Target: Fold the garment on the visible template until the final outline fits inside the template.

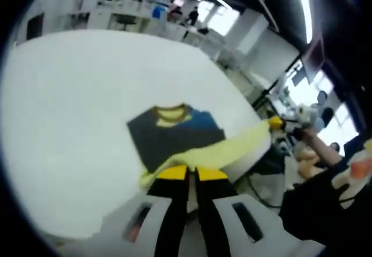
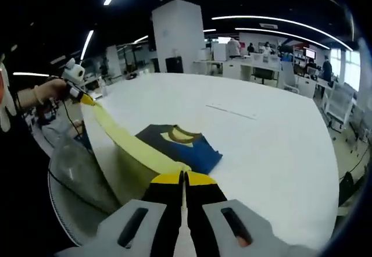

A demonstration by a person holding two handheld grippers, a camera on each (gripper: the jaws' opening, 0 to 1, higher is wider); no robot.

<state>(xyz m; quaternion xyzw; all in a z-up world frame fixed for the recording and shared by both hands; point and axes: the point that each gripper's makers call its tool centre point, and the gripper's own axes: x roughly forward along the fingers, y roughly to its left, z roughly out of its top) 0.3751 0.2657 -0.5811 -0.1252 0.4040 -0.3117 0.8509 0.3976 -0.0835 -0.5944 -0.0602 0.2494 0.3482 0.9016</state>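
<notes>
**Yellow hem stretched between both grippers, above the folded part**

The garment [image 2: 177, 143] lies on the white table [image 2: 273, 152], near its edge. The dark and blue body with the yellow collar is flat on the surface. A long pale yellow strip [image 2: 125, 138] of the garment is lifted and pulled straight between the two grippers (it looks like the hem or the lower part).

The right gripper [image 2: 183, 177] has its jaws closed on one end of this strip. The left gripper [image 1: 192, 172] is closed on the other end; in the right gripper view it is far to the left, beyond the table edge.

The strip's long axis runs from gripper to gripper, and the collar lies ahead of both. Probably the next move carries the strip forward over the body. No template outline can be made out.
</notes>
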